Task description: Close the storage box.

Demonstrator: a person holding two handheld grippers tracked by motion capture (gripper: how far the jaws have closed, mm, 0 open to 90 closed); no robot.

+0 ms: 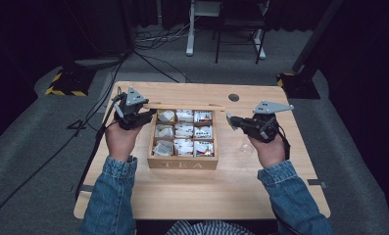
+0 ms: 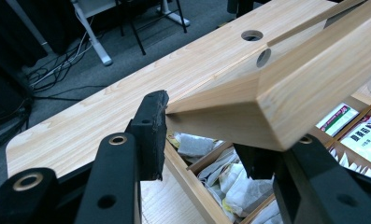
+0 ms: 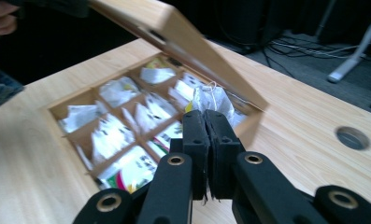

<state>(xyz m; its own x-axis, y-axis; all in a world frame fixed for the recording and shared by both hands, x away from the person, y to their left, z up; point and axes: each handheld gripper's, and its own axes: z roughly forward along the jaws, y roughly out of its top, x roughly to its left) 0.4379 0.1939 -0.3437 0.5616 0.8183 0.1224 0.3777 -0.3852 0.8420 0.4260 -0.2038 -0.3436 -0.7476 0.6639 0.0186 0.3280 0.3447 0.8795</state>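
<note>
The desk (image 1: 241, 191) carries the tea box (image 1: 182, 164) at its middle. The left tool (image 2: 206, 140) clamps the corner of the raised lid (image 2: 286, 93), which hides the back compartments. The right tool (image 3: 210, 140) is closed on a tea bag (image 3: 211, 100) (its lower part is hidden between the pads).

High cam looks down on table; both gripper cams close, sharing tea box (image 1: 183, 163).
</note>
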